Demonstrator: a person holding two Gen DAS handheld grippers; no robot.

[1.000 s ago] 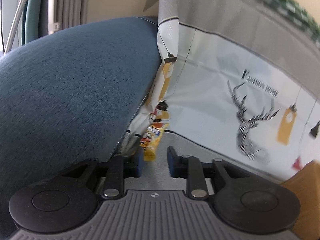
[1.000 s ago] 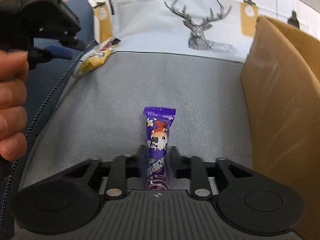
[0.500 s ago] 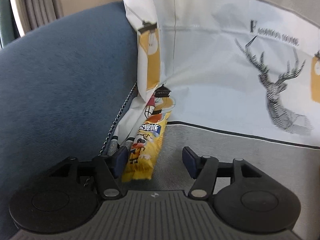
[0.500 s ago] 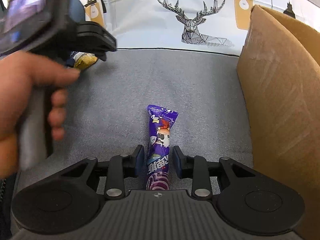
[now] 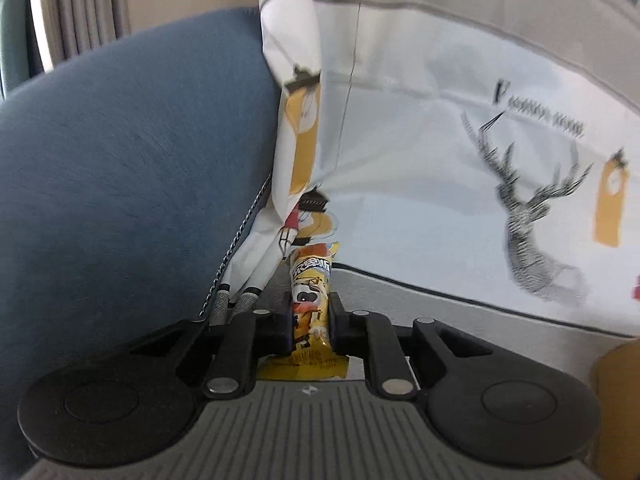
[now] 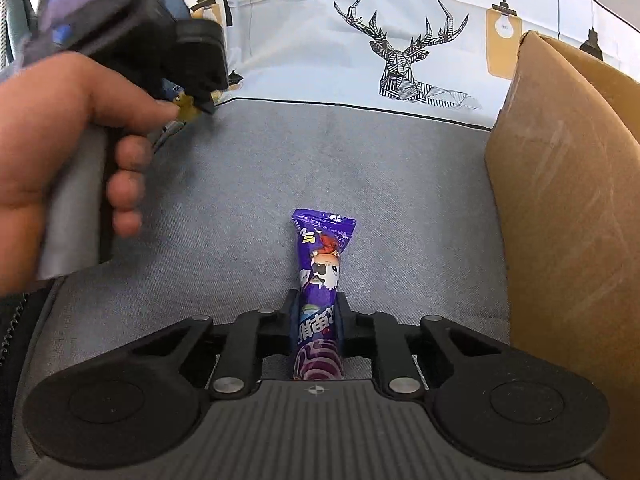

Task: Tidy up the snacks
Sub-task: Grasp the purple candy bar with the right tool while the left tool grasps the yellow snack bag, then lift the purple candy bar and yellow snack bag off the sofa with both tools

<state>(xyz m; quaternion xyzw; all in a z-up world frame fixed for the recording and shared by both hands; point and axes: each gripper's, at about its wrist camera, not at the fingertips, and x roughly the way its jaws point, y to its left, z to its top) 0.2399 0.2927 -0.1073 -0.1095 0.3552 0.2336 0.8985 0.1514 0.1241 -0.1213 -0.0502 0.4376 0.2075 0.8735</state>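
My left gripper [image 5: 311,312] is shut on a yellow snack packet [image 5: 310,280], which lies on the grey sofa seat [image 5: 460,320] in the corner beside the blue armrest [image 5: 120,180]. In the right wrist view the left gripper [image 6: 196,100] shows at upper left in a hand, with a bit of the yellow packet [image 6: 186,106] at its tips. My right gripper [image 6: 318,312] is shut on a purple snack packet [image 6: 322,264] that lies lengthwise on the seat [image 6: 240,200].
A deer-print "Fashion Home" cushion [image 6: 400,40] leans along the sofa back; it also shows in the left wrist view [image 5: 480,160]. A brown cardboard box [image 6: 560,220] stands at the right of the seat, close to my right gripper.
My left gripper moved in over the yellow packet and shut on it. My right gripper, open around the purple packet half a second ago, has shut on it.
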